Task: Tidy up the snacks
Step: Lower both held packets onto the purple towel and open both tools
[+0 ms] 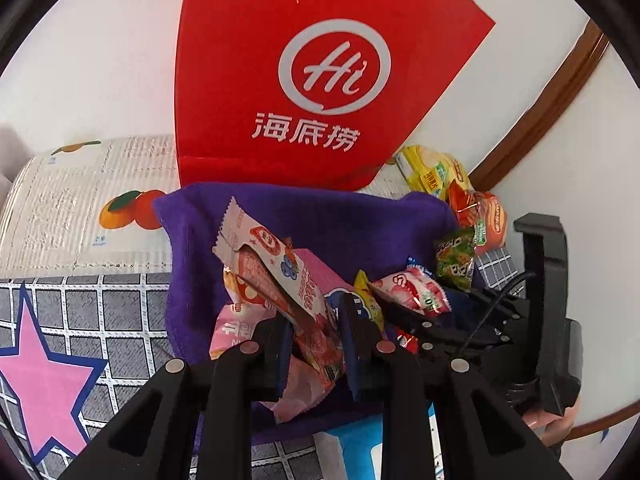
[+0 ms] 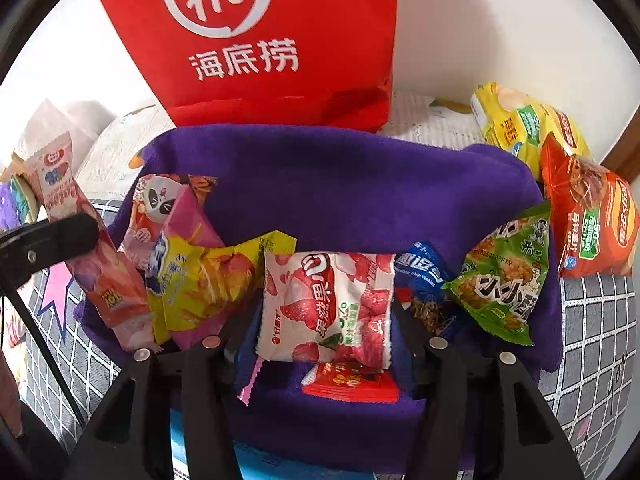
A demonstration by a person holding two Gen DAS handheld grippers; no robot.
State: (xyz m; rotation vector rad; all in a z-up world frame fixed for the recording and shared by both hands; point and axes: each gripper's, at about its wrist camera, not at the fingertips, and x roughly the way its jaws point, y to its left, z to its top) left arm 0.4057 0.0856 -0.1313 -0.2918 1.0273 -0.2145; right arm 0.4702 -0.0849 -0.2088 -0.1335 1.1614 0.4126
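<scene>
The long pink wafer pack (image 1: 276, 276) is pinched between the pressed-together fingers of the left gripper (image 1: 316, 332), its upper end tilted up and away over the purple cloth (image 1: 340, 224). In the right wrist view the same pack (image 2: 80, 240) hangs at the left edge beside the left gripper's black finger (image 2: 52, 236). The strawberry pack (image 2: 332, 308) sits between the fingers of the right gripper (image 2: 324, 332), which stand spread on either side of it (whether the pads touch it I cannot tell). Below it lies a small red packet (image 2: 352, 386) on the cloth. To its left are a yellow pack (image 2: 208, 280) and a pink panda pack (image 2: 160, 208); to its right a blue cookie pack (image 2: 420, 272) and a green pack (image 2: 504, 284). Further right, off the cloth, an orange chip bag (image 2: 592, 220) and a yellow chip bag (image 2: 516, 124) lean together. A red bag (image 2: 248, 40) stands upright behind the cloth against the white wall (image 2: 480, 20). A grey checked sheet (image 1: 100, 312) with a pink star (image 1: 44, 384) lies under the cloth.
</scene>
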